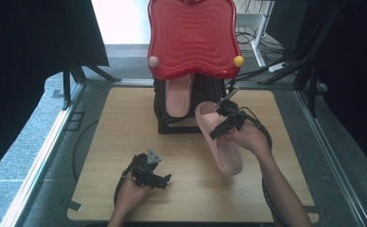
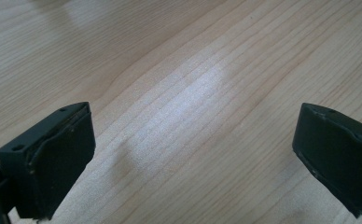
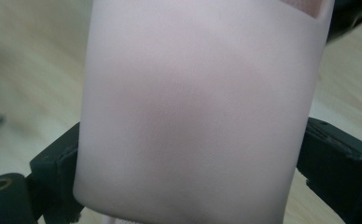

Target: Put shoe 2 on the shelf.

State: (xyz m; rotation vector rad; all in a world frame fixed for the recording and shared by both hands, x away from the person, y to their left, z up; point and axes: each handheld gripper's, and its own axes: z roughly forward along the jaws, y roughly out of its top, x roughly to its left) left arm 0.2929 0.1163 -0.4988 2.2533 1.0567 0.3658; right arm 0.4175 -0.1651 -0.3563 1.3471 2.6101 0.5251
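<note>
A pink slipper point(image 1: 222, 142) lies tilted over the right half of the wooden table point(image 1: 125, 118), its toe end toward the black rack point(image 1: 165, 124). My right gripper point(image 1: 222, 126) is shut on its strap; in the right gripper view the pale pink strap point(image 3: 193, 107) sits between both black jaws. A second pink slipper point(image 1: 179, 94) stands upright in the rack under a red wavy board point(image 1: 193, 35). My left gripper point(image 1: 165, 179) rests low near the table's front left, open, with bare wood point(image 2: 193, 93) between its jaws.
The red board carries a pink ball point(image 1: 153, 61) at its left corner and a yellow ball point(image 1: 239, 61) at its right. Black stands and cables point(image 1: 266, 71) surround the table beyond its far edge. Grey floor point(image 1: 39, 142) lies to both sides.
</note>
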